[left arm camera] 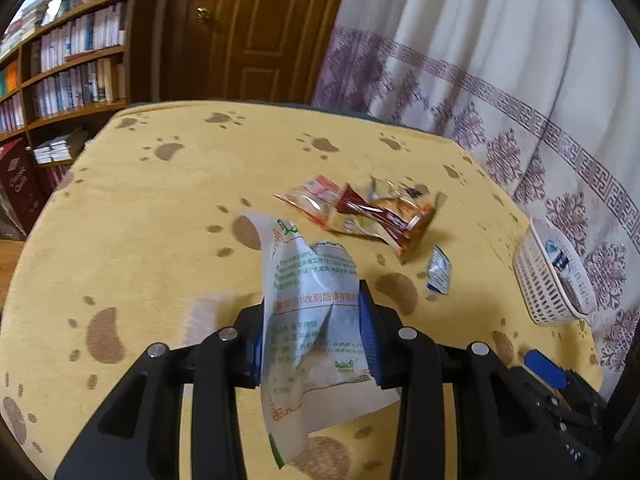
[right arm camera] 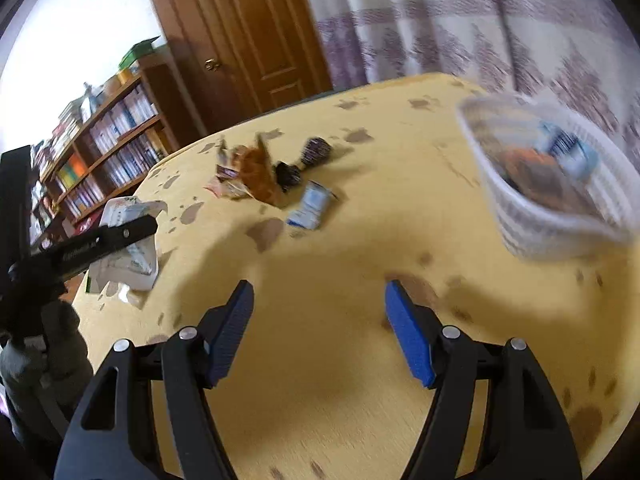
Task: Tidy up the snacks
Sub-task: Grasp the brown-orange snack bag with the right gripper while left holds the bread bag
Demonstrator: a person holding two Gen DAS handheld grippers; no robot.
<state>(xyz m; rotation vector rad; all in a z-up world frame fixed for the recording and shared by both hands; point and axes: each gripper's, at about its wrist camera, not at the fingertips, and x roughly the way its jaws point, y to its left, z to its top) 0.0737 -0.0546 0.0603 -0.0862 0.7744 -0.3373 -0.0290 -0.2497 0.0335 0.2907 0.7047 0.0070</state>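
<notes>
My left gripper (left arm camera: 316, 332) is shut on a crumpled white snack bag with green print (left arm camera: 308, 320), held above the yellow tablecloth; the bag also shows at the left of the right wrist view (right arm camera: 128, 240). My right gripper (right arm camera: 320, 332) is open and empty over the cloth. A heap of red and orange snack packets (left arm camera: 360, 212) lies mid-table, also seen from the right wrist (right arm camera: 252, 172). A small blue-white packet (left arm camera: 439, 270) lies beside the heap (right arm camera: 312, 206). A white slotted basket (left arm camera: 548, 280) holding snacks stands at the right (right arm camera: 560, 200).
Two dark wrapped snacks (right arm camera: 304, 160) lie by the heap. The table (left arm camera: 160, 220) has a yellow paw-print cloth. A bookshelf (left arm camera: 72, 64) and a wooden door (left arm camera: 248, 28) stand behind, and a patterned curtain (left arm camera: 500, 80) hangs at the right.
</notes>
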